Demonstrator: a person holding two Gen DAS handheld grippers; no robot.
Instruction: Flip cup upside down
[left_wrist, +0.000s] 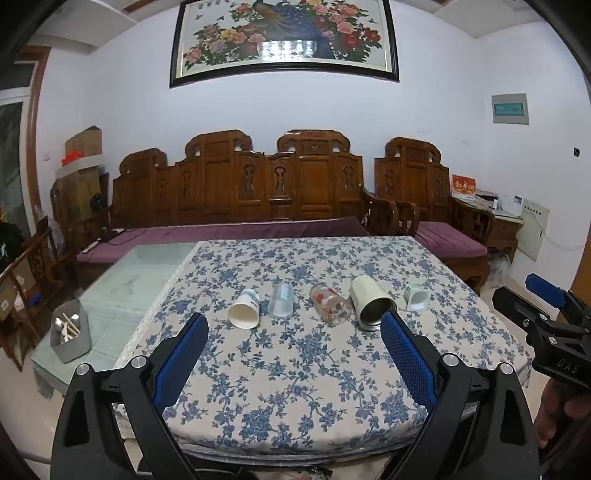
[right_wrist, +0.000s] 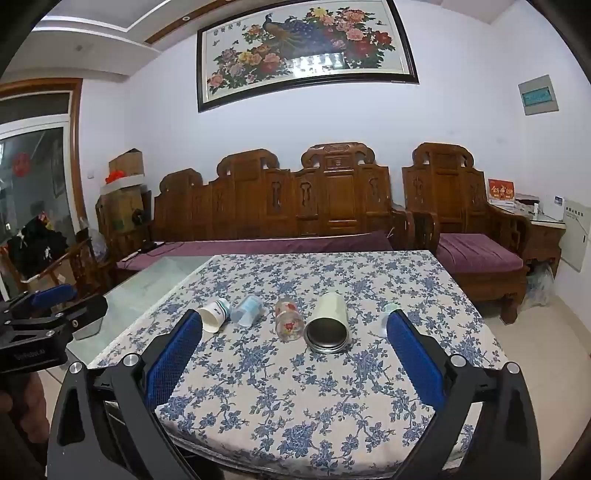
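Several cups lie on their sides in a row on the blue-flowered tablecloth (left_wrist: 295, 369): a white paper cup (left_wrist: 244, 309) (right_wrist: 213, 316), a clear bluish cup (left_wrist: 282, 300) (right_wrist: 248, 311), a glass with red print (left_wrist: 330, 303) (right_wrist: 289, 319), a cream metal cup (left_wrist: 371, 303) (right_wrist: 328, 323), and a small white cup (left_wrist: 417, 296) (right_wrist: 387, 314) partly hidden in the right wrist view. My left gripper (left_wrist: 294, 325) is open and empty, well in front of the row. My right gripper (right_wrist: 294, 324) is open and empty, also short of the cups; it shows in the left wrist view (left_wrist: 546, 314).
A grey holder with utensils (left_wrist: 70, 336) stands on the bare glass part of the table (left_wrist: 140, 284) at the left. A carved wooden sofa (left_wrist: 236, 192) and armchair (left_wrist: 424, 184) stand behind the table. The table's near edge runs just below the grippers.
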